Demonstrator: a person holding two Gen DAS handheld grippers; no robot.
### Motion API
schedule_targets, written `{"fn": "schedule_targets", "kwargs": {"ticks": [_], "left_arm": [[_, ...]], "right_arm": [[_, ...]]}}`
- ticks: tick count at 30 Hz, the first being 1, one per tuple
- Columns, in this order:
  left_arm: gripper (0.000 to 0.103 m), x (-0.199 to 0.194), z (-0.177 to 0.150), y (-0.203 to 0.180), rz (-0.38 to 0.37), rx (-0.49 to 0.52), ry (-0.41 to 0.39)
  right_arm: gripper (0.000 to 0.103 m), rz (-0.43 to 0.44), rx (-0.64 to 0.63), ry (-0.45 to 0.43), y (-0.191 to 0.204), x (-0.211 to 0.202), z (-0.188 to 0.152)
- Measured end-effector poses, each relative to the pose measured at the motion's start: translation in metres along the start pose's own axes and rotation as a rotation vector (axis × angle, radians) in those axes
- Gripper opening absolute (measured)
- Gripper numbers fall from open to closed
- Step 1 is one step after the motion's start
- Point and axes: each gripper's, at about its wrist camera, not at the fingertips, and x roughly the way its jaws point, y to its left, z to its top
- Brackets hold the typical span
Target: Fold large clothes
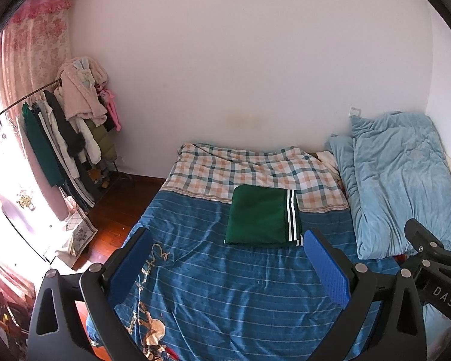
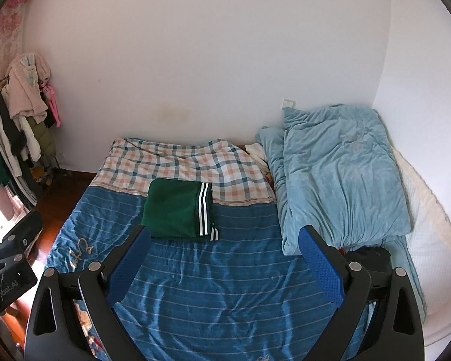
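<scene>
**Both tongs spread above the bed, folded green garment lying free**

Left tongs (image 1: 228, 267) sit wide apart in my left wrist view, the blue pads (image 1: 326, 270) well separated and nothing between them; they hang over the blue striped bedspread (image 1: 225, 285) without touching it. My right tongs (image 2: 225, 264) are spread just as wide and hold nothing, also above the bedspread. In the left view the right rig shows at the right edge (image 1: 430, 255), beside my left one.

The green garment (image 1: 258, 219) lies folded into a neat rectangle, a black band with white stripes (image 1: 291, 216) running along its right side. It rests on the bed near the middle, straddling the seam where the blue spread meets the plaid cover (image 1: 243, 168) at the far end. It lies beyond both tongs, apart from the pads.

Along the bed's right edge a light blue quilt (image 1: 400, 180) is bunched lengthwise, running up to the far right corner by the wall. In the right wrist view a white quilted cover (image 2: 430, 240) shows past it on the far right side.

A bare white wall (image 1: 240, 60) backs the bed. Off the left edge is dark wooden floor (image 1: 117, 201), a clothes rack (image 1: 63, 126) hung with coats, and a pink floral curtain (image 1: 36, 45).
</scene>
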Motion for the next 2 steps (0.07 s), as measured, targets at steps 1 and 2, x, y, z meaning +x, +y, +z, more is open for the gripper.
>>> {"fn": "schedule_targets", "kwargs": {"ticks": [1,2], "left_arm": [[0.103,-0.0007,-0.0009,0.0003,0.001,0.0,-0.001],[0.103,-0.0005,-0.0006,0.0002,0.001,0.001,0.0]], "right_arm": [[0.1,0.001,-0.001,0.001,0.0,0.0003,0.0006],[0.1,0.002,0.002,0.002,-0.0008,0.0003,0.0007]]}}
